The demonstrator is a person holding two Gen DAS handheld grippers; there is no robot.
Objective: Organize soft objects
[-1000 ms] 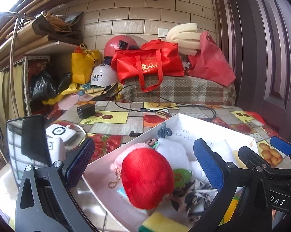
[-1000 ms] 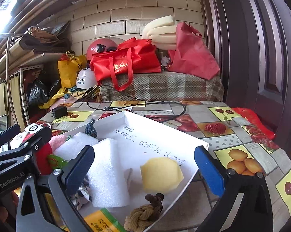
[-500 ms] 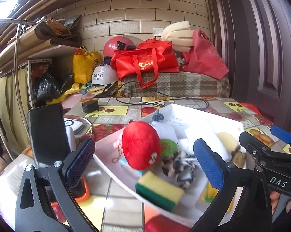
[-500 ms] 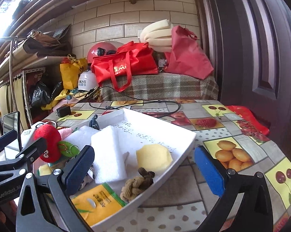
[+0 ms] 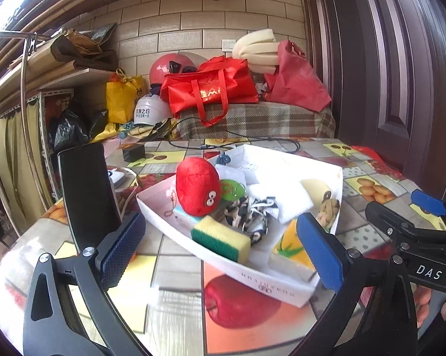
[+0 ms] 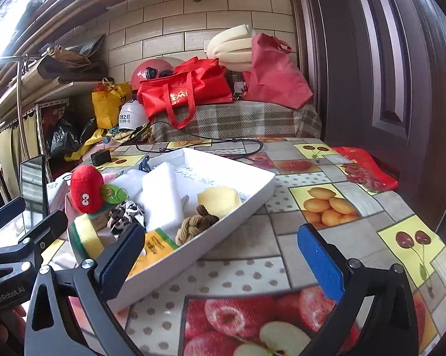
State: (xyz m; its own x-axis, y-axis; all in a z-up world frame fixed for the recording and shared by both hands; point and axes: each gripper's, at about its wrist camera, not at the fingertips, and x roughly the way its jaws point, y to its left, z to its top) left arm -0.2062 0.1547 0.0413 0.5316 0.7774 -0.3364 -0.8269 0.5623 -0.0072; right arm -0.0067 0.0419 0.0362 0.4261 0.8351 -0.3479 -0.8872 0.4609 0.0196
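I hold both claws, left claw (image 5: 220,247) and right claw (image 6: 220,255), wide and empty. The soft things sit gathered in the white tray (image 5: 270,281) on the counter (image 6: 326,237), so I judge sorting done.

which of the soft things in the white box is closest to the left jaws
The yellow sponge with the green scrub side, lying at the box's near edge. The red plush, white foam block and brown knot all sit farther back.

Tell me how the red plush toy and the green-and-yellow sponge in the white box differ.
The plush is red, rounded and fuzzy, with eyes; the sponge is a flat-sided block, yellow with a green layer. The plush stands tall above the other things; the sponge lies low near the box's near wall. Both sit inside the box, untouched by either gripper.
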